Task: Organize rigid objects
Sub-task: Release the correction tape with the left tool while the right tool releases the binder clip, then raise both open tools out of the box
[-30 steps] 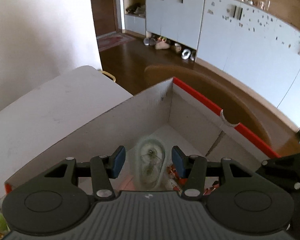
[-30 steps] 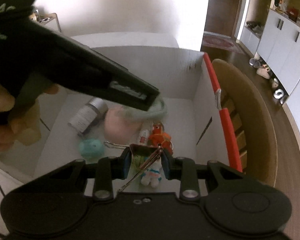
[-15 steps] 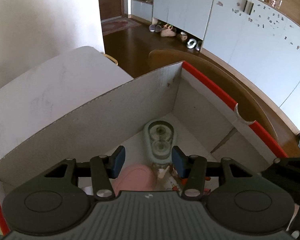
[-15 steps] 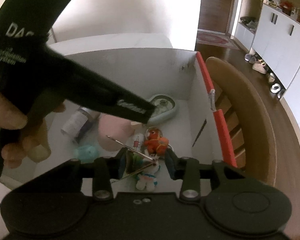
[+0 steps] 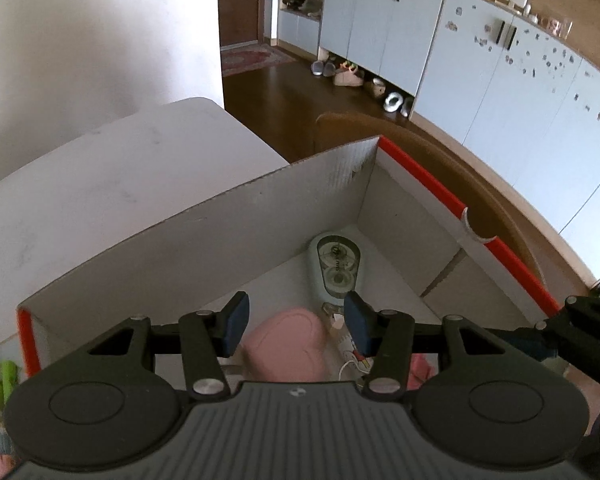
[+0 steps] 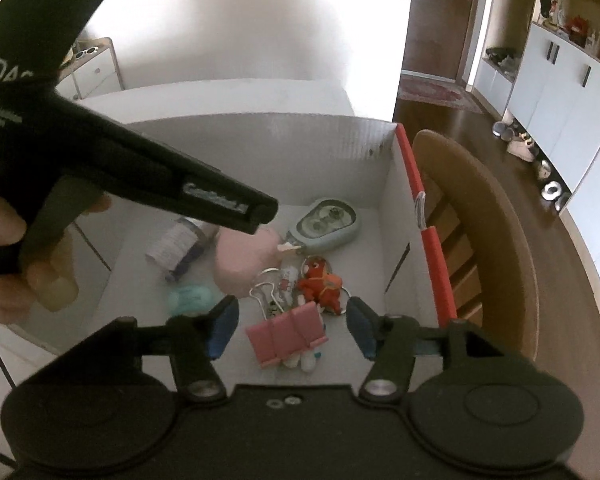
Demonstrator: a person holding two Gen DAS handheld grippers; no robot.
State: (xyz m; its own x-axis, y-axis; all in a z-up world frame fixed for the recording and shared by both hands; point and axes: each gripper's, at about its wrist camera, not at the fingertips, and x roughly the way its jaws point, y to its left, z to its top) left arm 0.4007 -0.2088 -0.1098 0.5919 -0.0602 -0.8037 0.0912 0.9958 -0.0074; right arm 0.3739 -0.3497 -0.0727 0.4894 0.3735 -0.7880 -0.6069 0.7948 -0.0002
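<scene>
One cardboard box (image 6: 260,152), white inside with a red rim, sat on one white table (image 5: 100,184), and one wooden chair (image 6: 480,208) stood against the box's right side. On the box floor the right wrist view showed one pink binder clip (image 6: 286,334), one pale green correction tape dispenser (image 6: 326,222), one pink rounded case (image 6: 240,260), one small bottle (image 6: 180,246) lying on its side, one teal oval item (image 6: 190,298), one orange toy figure (image 6: 320,282) on a key ring, and one small white figure mostly hidden under the clip.

The binder clip lay near the front of the box, its pink body toward the camera and its two wire handles reaching away toward the far left; its long edge ran roughly left to right, tilted a little. The correction tape dispenser lay flat in the far right corner, its long axis slanting from that corner toward the middle, with its nozzle end beside the pink case.

The right gripper (image 6: 292,330) hung over the clip with its jaws opening; the clip sat between the blue pads but neither pad touched it. The left gripper (image 5: 296,324) held nothing, its pads standing apart above the pink case, with the dispenser (image 5: 337,268) beyond them. One hand (image 6: 24,248) gripped the left tool's handle.
</scene>
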